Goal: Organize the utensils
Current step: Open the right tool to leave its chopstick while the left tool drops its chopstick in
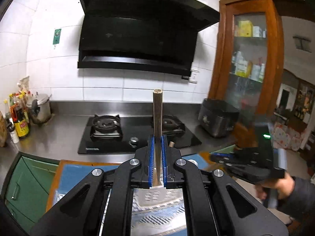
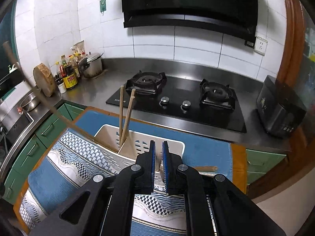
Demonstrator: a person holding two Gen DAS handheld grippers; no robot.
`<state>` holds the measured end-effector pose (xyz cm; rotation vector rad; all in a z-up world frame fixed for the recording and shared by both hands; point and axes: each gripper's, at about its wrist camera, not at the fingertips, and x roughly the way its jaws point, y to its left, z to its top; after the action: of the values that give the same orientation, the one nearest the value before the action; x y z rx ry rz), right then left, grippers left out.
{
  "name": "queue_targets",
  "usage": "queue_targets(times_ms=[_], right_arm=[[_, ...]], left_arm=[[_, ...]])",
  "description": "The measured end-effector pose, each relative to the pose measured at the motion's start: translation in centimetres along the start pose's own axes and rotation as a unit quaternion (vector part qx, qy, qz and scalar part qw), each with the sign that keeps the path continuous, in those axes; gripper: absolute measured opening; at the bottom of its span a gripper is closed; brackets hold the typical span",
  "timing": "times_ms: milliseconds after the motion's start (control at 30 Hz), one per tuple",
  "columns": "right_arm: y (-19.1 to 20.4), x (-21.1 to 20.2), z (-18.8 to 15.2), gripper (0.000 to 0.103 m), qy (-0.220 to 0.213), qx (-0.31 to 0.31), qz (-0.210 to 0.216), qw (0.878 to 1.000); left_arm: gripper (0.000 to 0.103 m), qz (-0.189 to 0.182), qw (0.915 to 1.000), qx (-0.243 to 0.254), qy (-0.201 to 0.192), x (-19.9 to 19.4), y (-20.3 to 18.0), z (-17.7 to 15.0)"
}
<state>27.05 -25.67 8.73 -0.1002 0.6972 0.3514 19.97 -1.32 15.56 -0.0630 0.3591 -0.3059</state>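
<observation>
My left gripper (image 1: pixel 157 137) is shut on a spatula; its wooden handle (image 1: pixel 157 114) stands upright past the fingertips and its metal blade (image 1: pixel 157 194) hangs below the jaws. At the right of that view a hand holds my right gripper (image 1: pixel 213 156). In the right wrist view my right gripper (image 2: pixel 158 143) is shut with nothing between its blue pads, just above a white slotted utensil holder (image 2: pixel 177 140). Two chopsticks (image 2: pixel 126 118) lean in the holder's back compartment. A blurred long wooden handle (image 2: pixel 49 106) slants from the holder's left edge to the upper left. A wooden stick (image 2: pixel 206 168) lies on the blue mat (image 2: pixel 206 147).
Behind the mat lies a black two-burner gas stove (image 2: pixel 177 98) on a steel counter. A black appliance (image 2: pixel 279 106) stands at the right. Sauce bottles (image 2: pixel 69 74), a steel pot (image 2: pixel 92 64) and a round wooden block (image 2: pixel 44 78) crowd the back left corner. Green cabinets run below.
</observation>
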Motion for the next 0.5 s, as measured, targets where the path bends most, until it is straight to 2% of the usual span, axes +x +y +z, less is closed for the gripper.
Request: queue_targets(times_ms=[67,167,500], right_arm=[[-0.1,-0.7,-0.2,0.009,-0.009,-0.005,-0.006,1.000],[0.1,-1.9,-0.6,0.015,-0.026,-0.011,-0.012,1.000],[1.3,-5.5,-3.3,0.026,-0.059,-0.019,0.004,0.998]], left_arm=[[0.005,0.007,1.0000,0.001,0.003,1.1,0.1,0.1],[0.005,0.015,0.9998,-0.005,0.013,2.8,0.6,-0.2],[0.005,0.019,0.9980,-0.013,0.059,6.8,1.4,-2.2]])
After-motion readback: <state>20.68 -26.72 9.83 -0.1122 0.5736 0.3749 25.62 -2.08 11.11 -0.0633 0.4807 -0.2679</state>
